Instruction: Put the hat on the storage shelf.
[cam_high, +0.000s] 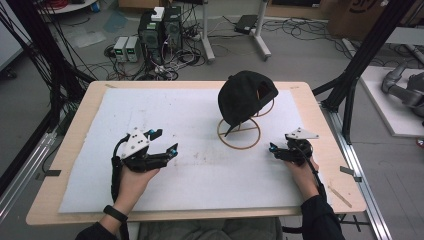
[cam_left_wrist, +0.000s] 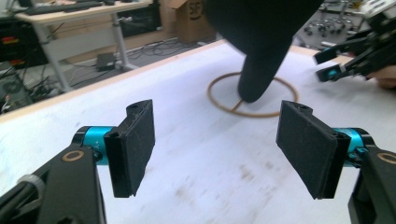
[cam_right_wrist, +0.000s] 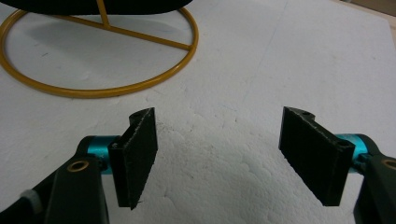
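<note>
a black cap (cam_high: 245, 100) sits on a yellow wire stand (cam_high: 239, 134) toward the far right of the desk (cam_high: 70, 130), brim hanging down over the stand's ring base. a white foam sheet (cam_high: 200, 170) covers most of the desk top, with a few faint smudges near the middle.

the person's left hand (cam_high: 134, 177) holds the left claw (cam_high: 167, 141) over the near left part of the sheet, jaws spread wide with nothing between them, pointing across toward the stand. in the left gripper view the cap (cam_left_wrist: 261, 37) hangs ahead, its brim dipping into the ring of the stand (cam_left_wrist: 252, 109), and the right claw (cam_left_wrist: 329, 65) shows at the far right.

the right hand (cam_high: 300, 167) holds the right claw (cam_high: 273, 148) just right of the stand's base, near it but apart. its jaws are spread too, empty, over bare foam. in the right gripper view the ring (cam_right_wrist: 98, 88) lies ahead and to the left, with the cap's dark underside (cam_right_wrist: 93, 7) at the top edge.

beyond the desk, computers (cam_high: 160, 30) and tangled cables lie on the floor.
</note>
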